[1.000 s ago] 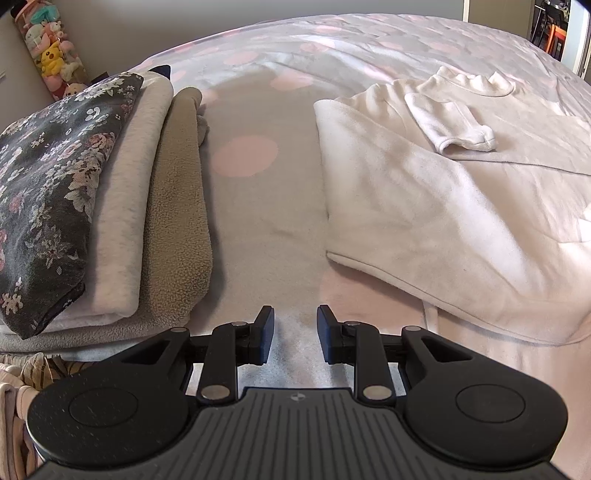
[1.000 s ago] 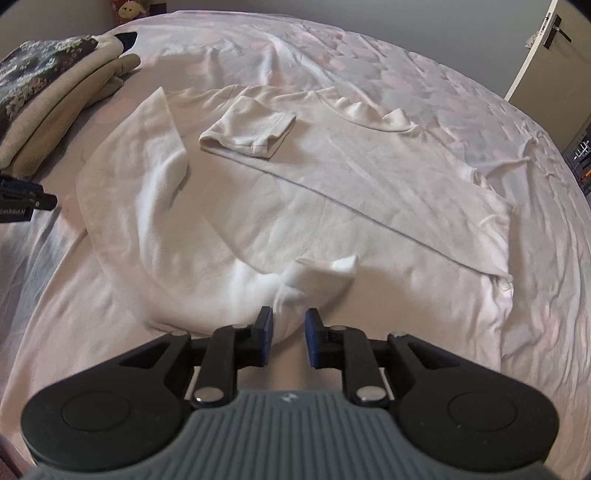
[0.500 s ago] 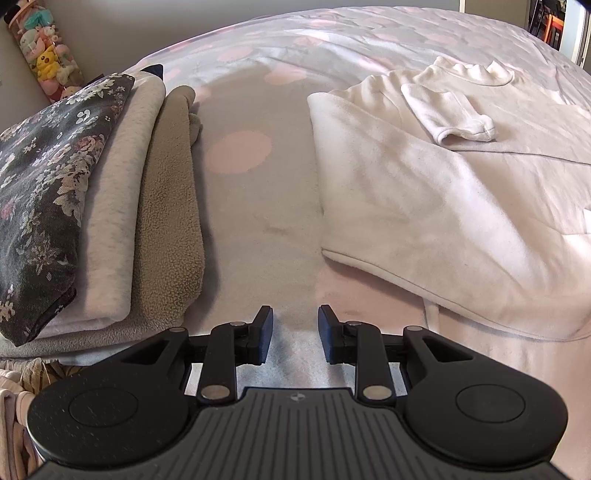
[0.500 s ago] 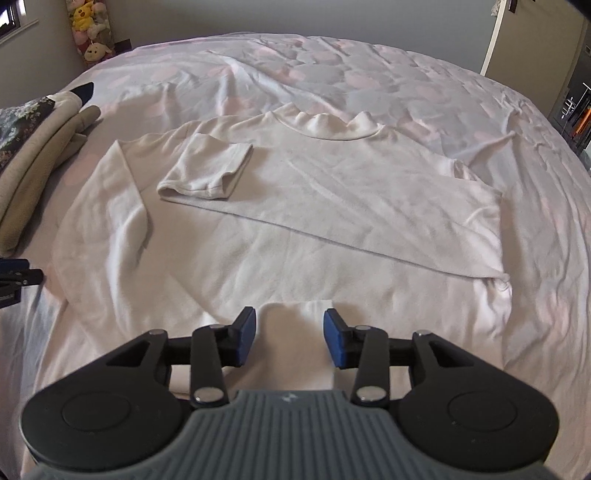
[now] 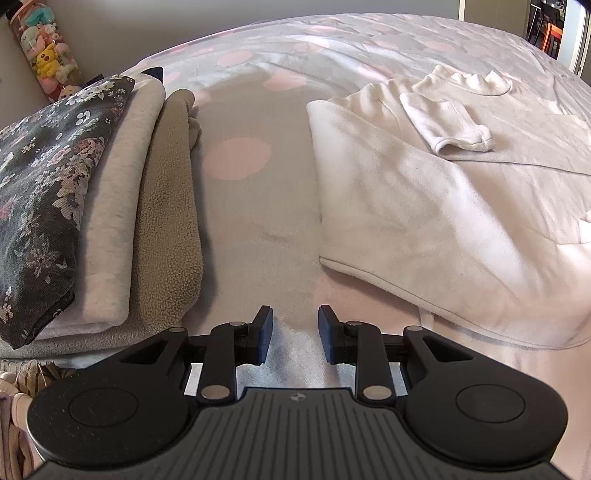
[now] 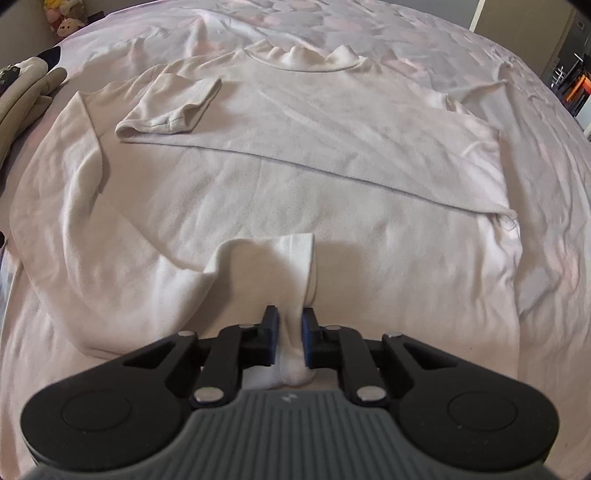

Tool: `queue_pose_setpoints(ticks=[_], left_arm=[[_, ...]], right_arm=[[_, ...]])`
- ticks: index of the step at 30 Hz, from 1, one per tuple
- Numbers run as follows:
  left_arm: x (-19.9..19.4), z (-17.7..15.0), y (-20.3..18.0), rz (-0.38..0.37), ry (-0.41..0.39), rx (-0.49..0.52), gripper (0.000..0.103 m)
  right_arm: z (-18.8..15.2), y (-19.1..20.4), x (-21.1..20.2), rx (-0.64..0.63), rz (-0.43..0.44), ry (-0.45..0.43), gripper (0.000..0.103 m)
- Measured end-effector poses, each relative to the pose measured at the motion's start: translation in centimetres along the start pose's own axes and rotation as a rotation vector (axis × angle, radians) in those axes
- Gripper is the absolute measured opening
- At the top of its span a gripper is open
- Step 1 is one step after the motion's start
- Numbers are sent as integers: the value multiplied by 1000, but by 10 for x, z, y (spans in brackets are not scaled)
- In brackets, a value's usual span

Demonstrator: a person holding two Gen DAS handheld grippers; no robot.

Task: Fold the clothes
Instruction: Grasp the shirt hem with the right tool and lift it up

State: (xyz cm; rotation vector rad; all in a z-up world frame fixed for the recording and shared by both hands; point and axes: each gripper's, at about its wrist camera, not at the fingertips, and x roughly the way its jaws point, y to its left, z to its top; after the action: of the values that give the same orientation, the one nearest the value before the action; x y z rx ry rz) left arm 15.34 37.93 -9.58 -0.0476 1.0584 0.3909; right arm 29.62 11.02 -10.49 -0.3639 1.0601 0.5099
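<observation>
A cream long-sleeved top [image 6: 295, 166] lies flat on the bed, its neck at the far side. One sleeve [image 6: 173, 107] is folded in over the chest. The other sleeve's cuff [image 6: 266, 258] rises in a ridge right in front of my right gripper [image 6: 290, 317], whose jaws are closing with that white fabric pinched between the blue pads. In the left wrist view the same top [image 5: 424, 221] spreads to the right. My left gripper [image 5: 295, 317] hovers open over bare bedsheet near the top's hem corner, with nothing between its fingers.
A stack of folded clothes [image 5: 110, 203], with a dark floral piece on top, sits on the bed's left side. The spotted pink-grey bedsheet [image 5: 251, 206] lies between the stack and the top. Plush toys [image 5: 48, 62] hang in the far left corner. A doorway [image 6: 517, 33] is far right.
My right gripper opened wide, moved down onto the near sleeve cuff and closed on it. The left gripper stayed where it was, still open.
</observation>
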Motion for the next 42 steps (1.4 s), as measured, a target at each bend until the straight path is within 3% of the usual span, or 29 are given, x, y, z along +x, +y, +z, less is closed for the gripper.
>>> queue_pose_setpoints(ticks=[11,21,27,32,37,42], left_arm=[[-4,-1,5,3,-7,-27,25],[-5,-3,16,-17,-6,-71,25],[-3,-4,16,-22,-3,-71,25],[-3,-3,16,-21,-10,-74,25],[-9,-2,16,-25,-36,-84,25],[-8,0,12,-20,-38,-74,25]], right_arm=[[39,22,-75,-102,20,-130,9],[143,86,-176,-267,136,-299,8],[208,124,-230,-380,90,-397,8],[255,129,-276,-383,27,-496,8],[294,115,-306,-334,-23,-559,8],[307,88,-314,-304,-73,-574,8]])
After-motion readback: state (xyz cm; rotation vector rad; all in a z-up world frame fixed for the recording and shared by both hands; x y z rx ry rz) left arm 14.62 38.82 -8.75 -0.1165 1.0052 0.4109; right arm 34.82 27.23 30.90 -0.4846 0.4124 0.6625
